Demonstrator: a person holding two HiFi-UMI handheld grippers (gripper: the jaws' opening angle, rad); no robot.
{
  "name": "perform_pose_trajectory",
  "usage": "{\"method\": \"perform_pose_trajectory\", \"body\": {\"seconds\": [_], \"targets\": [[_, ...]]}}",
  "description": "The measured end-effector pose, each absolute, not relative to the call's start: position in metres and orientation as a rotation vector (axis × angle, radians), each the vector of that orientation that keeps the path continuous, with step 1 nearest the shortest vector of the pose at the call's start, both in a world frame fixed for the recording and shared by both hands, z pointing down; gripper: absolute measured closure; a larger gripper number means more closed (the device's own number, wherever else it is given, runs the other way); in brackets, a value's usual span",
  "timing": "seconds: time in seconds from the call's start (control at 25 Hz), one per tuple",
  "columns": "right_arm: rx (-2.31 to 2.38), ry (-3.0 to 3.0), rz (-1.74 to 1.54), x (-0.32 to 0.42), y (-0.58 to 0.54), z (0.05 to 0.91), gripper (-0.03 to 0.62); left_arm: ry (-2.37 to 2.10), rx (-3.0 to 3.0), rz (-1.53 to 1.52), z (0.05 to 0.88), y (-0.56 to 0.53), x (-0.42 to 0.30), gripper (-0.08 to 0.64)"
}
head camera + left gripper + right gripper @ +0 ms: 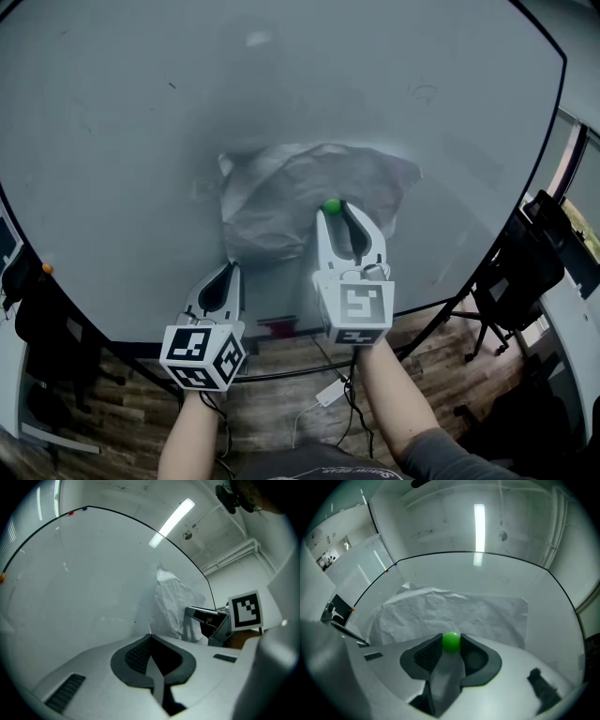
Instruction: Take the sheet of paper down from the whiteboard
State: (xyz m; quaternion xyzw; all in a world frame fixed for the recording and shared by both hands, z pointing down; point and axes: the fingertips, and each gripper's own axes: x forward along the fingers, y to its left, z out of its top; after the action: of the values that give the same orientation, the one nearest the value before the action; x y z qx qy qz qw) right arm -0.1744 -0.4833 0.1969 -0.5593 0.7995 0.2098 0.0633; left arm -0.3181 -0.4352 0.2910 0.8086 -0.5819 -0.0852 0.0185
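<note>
The whiteboard (pixel 131 141) fills most of the head view. The paper (pixel 277 192) is on it at the middle of the frame. It is crumpled, and its upper left corner is creased and stands a little off the board.

A green magnet (pixel 451 641) sits on the paper's lower middle part. The right gripper (pixel 335 212) reaches up from the lower centre of the frame with its jaws closed narrowly on the magnet, one pad touching each side of the ball. Its own view shows the magnet at the jaw tips, with the paper spread behind it across the middle of the frame.

The left gripper (pixel 231 269) is lower and further left in the head view. Its jaws are together with nothing between them. The tips are just beside the paper's lower left corner; whether they touch it cannot be told. In its own view the paper hangs right of centre, with the right gripper past it at the right edge.

A small orange dot (pixel 47 269) sits at the board's left rim. Below the board is a wooden floor (pixel 281 370) with a white cable (pixel 330 392).
</note>
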Motion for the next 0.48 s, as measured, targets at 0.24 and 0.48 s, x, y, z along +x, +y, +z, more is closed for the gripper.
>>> {"method": "perform_pose_trajectory", "body": {"seconds": [0.24,0.48], "targets": [[-1.714,2.450,0.555,-0.168,-0.472,0.225,0.465,-1.787,2.503,-0.246,0.302,-0.425,-0.319,0.549],[-1.784,2.473,0.461,-0.154,-0.449,0.268,0.465,-1.758,2.512,-0.126,0.329,-0.413,-0.319,0.549]]}}
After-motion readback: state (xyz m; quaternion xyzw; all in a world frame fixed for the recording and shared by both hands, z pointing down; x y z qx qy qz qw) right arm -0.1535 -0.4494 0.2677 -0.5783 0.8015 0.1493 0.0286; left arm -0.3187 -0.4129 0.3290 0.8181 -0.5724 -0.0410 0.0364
